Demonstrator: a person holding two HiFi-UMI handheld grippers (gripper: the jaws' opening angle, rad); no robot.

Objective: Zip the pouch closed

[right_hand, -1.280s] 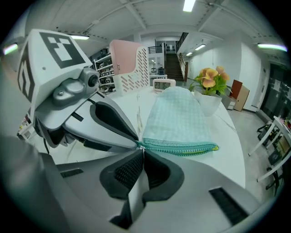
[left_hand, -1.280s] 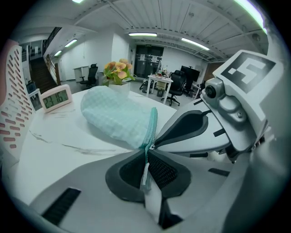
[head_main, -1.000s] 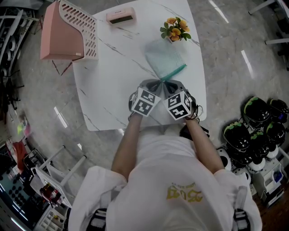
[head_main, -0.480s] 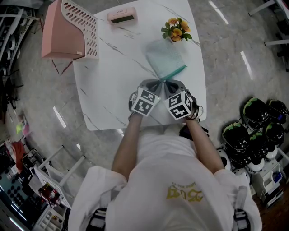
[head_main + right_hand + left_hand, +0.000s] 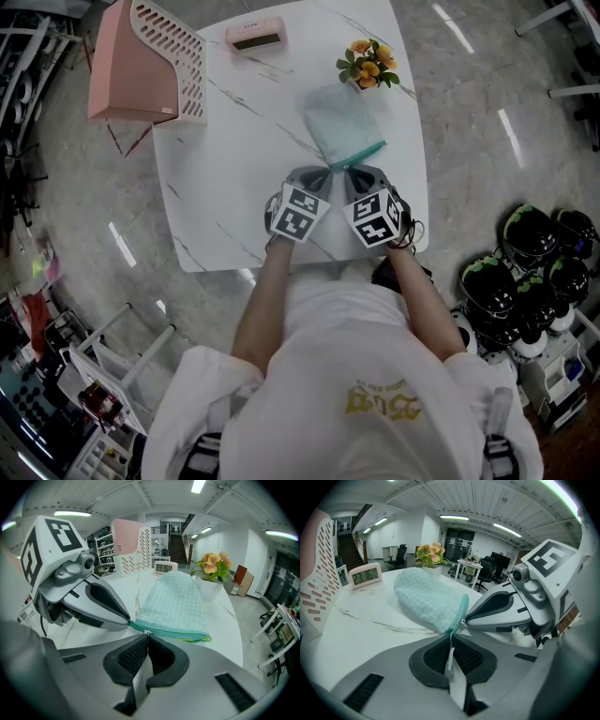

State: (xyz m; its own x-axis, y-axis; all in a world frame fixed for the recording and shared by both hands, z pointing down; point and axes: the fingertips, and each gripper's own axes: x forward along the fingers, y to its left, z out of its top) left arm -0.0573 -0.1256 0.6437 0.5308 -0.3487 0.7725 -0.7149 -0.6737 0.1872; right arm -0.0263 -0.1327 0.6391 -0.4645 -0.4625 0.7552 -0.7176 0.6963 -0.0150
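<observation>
1. The white marbled table (image 5: 234, 159) in front of you carries everything.
2. A pink slotted file rack (image 5: 141, 66) stands at its far left corner, well apart from your work.
3. The pouch (image 5: 342, 122), pale teal with a fine check, lies flat right of the table's middle, just this side of the flowers. Its teal zipper edge (image 5: 173, 631) is the side nearest you and runs off to your right, ending in a yellow tip.
4. Your left gripper (image 5: 451, 641) points down at the left end of that edge. Its jaws are pressed together on the pouch (image 5: 426, 599) there: the teal end and a thin white strip sit clamped between the pads.
5. Your right gripper (image 5: 147, 641) comes in just beside the left one, the two tips almost touching at that corner. Its jaws are closed tight on the zipper pull.
6. A small white pot of orange and yellow flowers (image 5: 366, 64) stands at the far right edge, just behind the pouch.
7. A pink digital clock (image 5: 255, 33) sits at the far edge, between the rack and the flowers.
8. The zipper pull (image 5: 146, 633), a small silvery piece, is at the left end of the edge, right at the right gripper's tips.
</observation>
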